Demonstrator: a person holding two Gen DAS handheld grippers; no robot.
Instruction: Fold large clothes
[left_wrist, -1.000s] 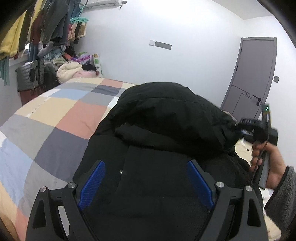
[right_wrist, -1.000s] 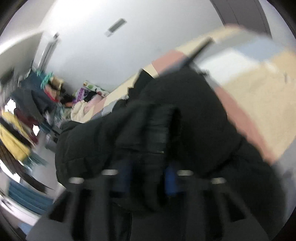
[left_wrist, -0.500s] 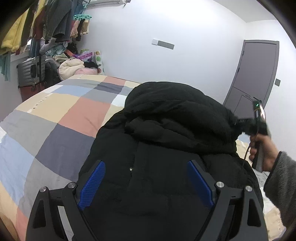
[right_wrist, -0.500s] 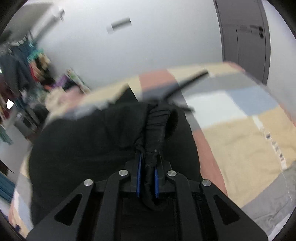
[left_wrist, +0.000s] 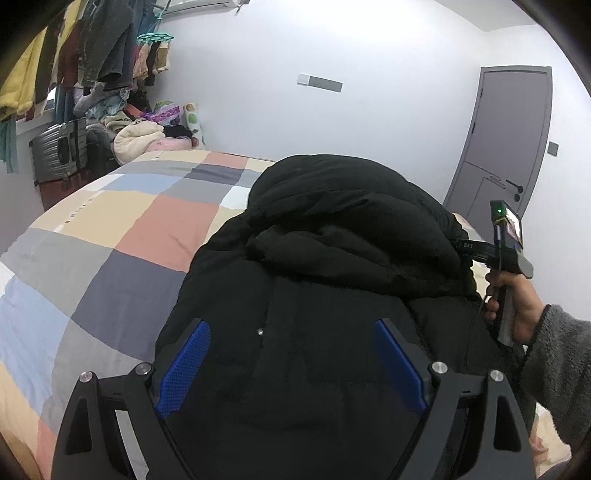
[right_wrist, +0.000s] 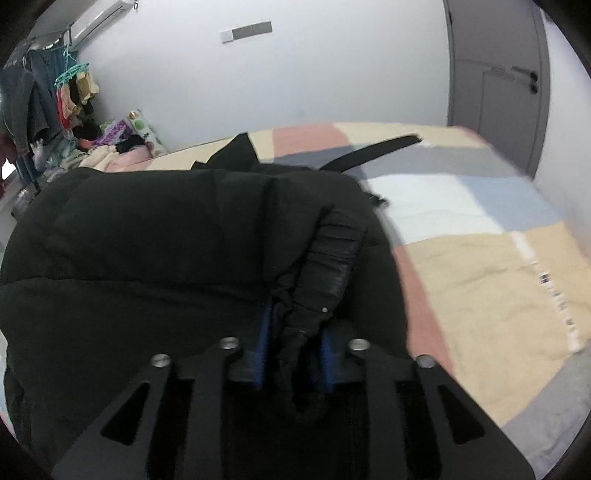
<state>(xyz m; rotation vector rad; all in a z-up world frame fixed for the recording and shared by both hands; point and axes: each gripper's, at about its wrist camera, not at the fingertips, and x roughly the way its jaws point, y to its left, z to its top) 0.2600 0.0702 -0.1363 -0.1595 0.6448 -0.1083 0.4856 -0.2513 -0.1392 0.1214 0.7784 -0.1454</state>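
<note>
A large black puffy jacket (left_wrist: 332, 258) lies on the checked bedspread (left_wrist: 129, 229), partly folded over itself into a thick mound. My left gripper (left_wrist: 291, 358) is open and empty, its blue pads just above the jacket's near part. My right gripper (right_wrist: 293, 350) is shut on a bunched cuff or edge of the jacket (right_wrist: 147, 240), which shows in the right wrist view. In the left wrist view the right gripper (left_wrist: 476, 247) is at the jacket's right side, held by a hand in a grey sleeve.
A black strap (right_wrist: 369, 151) lies on the bed beyond the jacket. Clothes hang on a rail (left_wrist: 92, 55) at the left, above a suitcase (left_wrist: 59, 147) and a pile of bedding (left_wrist: 140, 136). A grey door (left_wrist: 506, 140) stands at the right.
My right gripper has carried the held jacket part across, and the jacket now lies flatter and more spread out in its view. My left gripper stays open and has barely shifted.
</note>
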